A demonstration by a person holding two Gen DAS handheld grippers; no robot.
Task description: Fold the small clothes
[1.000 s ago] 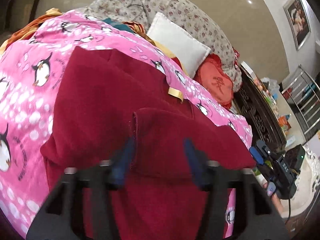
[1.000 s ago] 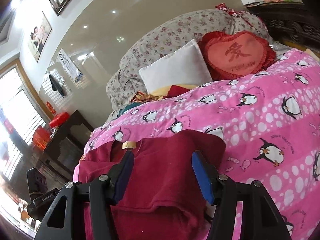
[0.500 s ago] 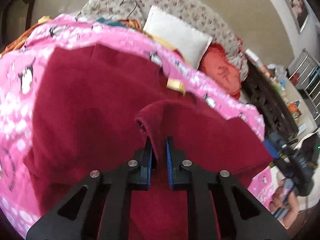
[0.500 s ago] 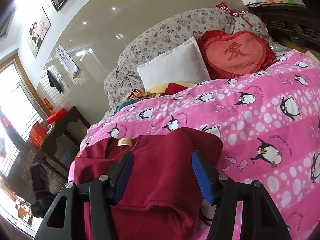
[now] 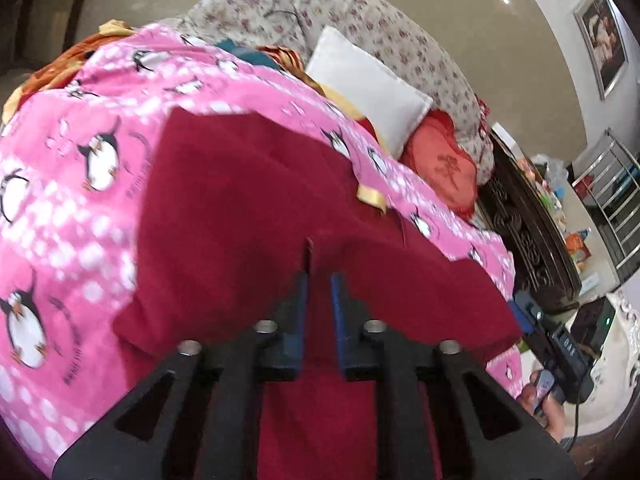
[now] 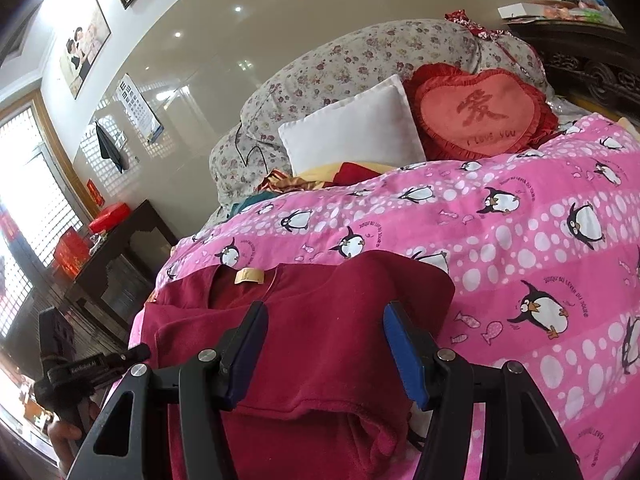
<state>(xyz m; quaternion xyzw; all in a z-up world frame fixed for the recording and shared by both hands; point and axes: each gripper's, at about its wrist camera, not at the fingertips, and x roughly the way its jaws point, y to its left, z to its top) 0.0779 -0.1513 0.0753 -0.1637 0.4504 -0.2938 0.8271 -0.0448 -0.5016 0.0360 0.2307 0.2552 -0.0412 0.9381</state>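
Left claw pinches red garment fold — over pink blanket

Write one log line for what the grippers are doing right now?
left gripper: shut on dark red fleece garment fold | right gripper: open above it | surface: pink penguin-print blanket | step: folding

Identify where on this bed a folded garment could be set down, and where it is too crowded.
Free: the pink penguin blanket to the right of the maroon garment, below the heart cushion; also blanket left of the garment in the left wrist view. Crowded: the head of the bed, with the white pillow and loose clothes.
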